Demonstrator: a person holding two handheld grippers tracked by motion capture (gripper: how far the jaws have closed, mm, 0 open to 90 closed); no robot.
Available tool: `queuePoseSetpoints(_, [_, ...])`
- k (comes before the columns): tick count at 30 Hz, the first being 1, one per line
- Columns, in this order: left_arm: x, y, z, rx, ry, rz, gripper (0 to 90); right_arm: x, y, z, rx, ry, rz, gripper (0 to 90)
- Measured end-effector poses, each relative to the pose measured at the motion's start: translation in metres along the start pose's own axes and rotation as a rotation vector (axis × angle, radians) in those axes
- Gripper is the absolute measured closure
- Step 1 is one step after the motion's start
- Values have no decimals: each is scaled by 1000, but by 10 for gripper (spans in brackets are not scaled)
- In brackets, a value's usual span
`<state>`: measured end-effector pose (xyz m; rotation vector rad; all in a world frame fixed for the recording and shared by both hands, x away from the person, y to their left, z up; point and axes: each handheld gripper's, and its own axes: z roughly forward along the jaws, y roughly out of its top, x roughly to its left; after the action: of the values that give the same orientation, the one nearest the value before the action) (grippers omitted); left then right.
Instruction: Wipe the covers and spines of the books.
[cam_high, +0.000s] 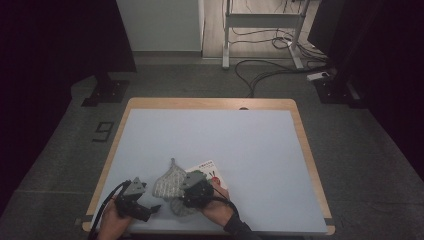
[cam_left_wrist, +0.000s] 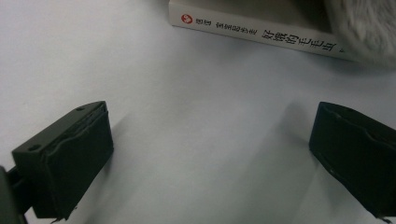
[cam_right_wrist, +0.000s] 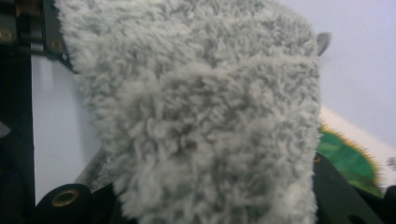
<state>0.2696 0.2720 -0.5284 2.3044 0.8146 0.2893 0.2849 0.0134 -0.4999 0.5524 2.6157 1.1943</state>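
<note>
A grey fluffy cloth lies near the table's front edge, partly over a white book with a green picture on its cover. My right gripper sits on the cloth's right side, shut on it. In the right gripper view the cloth hangs close in front and hides the jaws, with the book cover behind it. My left gripper rests at the front left, open and empty. In the left gripper view its jaws stand wide apart around the gripper midpoint, with the book's spine and the cloth ahead.
A light blue mat covers the wooden table. Beyond the table are stand bases on the floor, a metal frame and loose cables.
</note>
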Motion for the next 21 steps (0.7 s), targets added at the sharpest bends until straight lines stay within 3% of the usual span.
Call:
queuePoseSetpoints(13, [0,0,0,-2,0,-2,0,-29,36,-41,-59,-56,6,604])
queuePoseSetpoints(21, [0,0,0,2,0,2,0,-41,48,-59,-73,-88,7,603])
